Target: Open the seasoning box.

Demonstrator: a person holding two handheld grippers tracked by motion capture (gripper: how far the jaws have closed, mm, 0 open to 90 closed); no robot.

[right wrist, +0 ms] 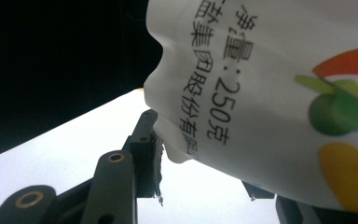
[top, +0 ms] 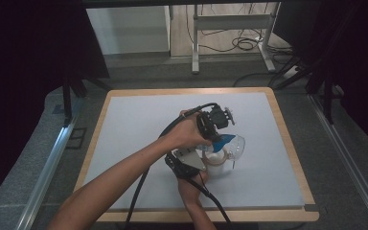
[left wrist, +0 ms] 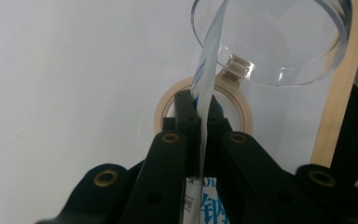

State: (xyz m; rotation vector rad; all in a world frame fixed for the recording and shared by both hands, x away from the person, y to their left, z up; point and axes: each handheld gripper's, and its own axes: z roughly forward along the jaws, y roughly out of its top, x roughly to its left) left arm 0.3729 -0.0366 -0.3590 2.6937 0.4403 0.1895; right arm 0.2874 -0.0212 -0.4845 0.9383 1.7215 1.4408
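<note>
While both of the person's forearms reach in from the near edge of the table point(top: 124, 143), the two grippers meet just right of the table's middle, over a small jar point(top: 216, 162) with a tan rim that stands on the pale mat. In the high view the left gripper point(top: 210, 139) is held from above by the left hand point(top: 184, 134), and it pinches a white and blue packet point(top: 223, 140) that hangs over the jar's mouth. The left gripper view looks down along its jaws: they are pressed together on the thin edge of the packet point(left wrist: 204, 116), which runs upward between them, and right below the tips sits the jar's tan ring point(left wrist: 242, 109). A clear round lid point(left wrist: 279, 42) stands tilted open beside the ring, joined to it by a small hinge at the rim. In the high view this lid point(top: 238, 145) shows to the right of the jar.

The right gripper point(top: 191, 165) lies low at the jar's near left side, with the right hand point(top: 191, 187) behind it. In the right gripper view the packet point(right wrist: 270, 93) shows close up, white with black printing and a coloured fruit picture. The left jaw of this gripper touches the packet's lower fold, and the other jaw is mostly hidden behind the packet, so whether this gripper clamps the packet cannot be told.
</note>
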